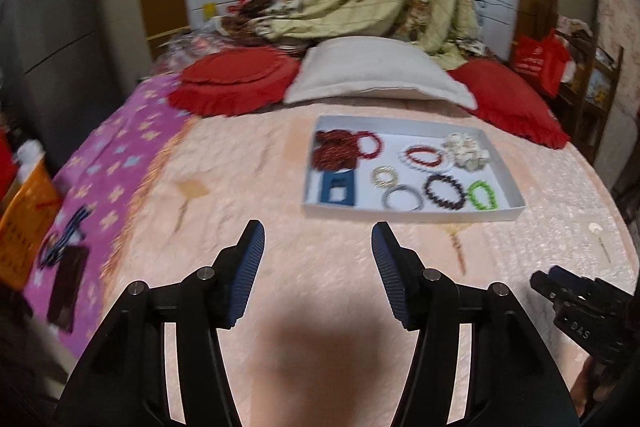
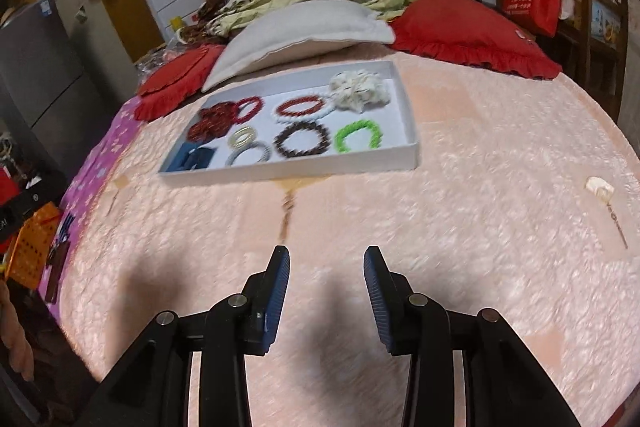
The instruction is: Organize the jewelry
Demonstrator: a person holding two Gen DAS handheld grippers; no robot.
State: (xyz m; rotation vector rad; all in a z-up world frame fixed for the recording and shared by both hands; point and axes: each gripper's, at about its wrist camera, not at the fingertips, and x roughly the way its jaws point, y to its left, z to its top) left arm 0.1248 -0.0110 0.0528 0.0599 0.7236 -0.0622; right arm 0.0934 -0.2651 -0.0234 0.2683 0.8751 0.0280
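Observation:
A white tray [image 1: 416, 215] lies on the pink bed cover and shows in the right wrist view too [image 2: 288, 171]. It holds several bracelets: a green one [image 1: 483, 195] [image 2: 359, 135], a dark brown one [image 1: 446, 191] [image 2: 303, 139], a grey one [image 1: 402, 198], a red-and-white one [image 1: 426, 157], a red bead pile [image 1: 336, 149] [image 2: 212, 121], white beads [image 1: 466, 149] [image 2: 358, 89] and a blue clip [image 1: 337, 191] [image 2: 192, 159]. My left gripper [image 1: 318, 239] is open and empty, above the cover short of the tray. My right gripper [image 2: 326, 259] is open and empty too.
A white pillow [image 1: 376, 75] and red cushions [image 1: 516, 99] lie behind the tray. A white hairpin [image 2: 604, 195] lies on the cover at the right. An orange basket [image 1: 24, 223] stands left of the bed. The right gripper's body [image 1: 588, 315] shows at the lower right.

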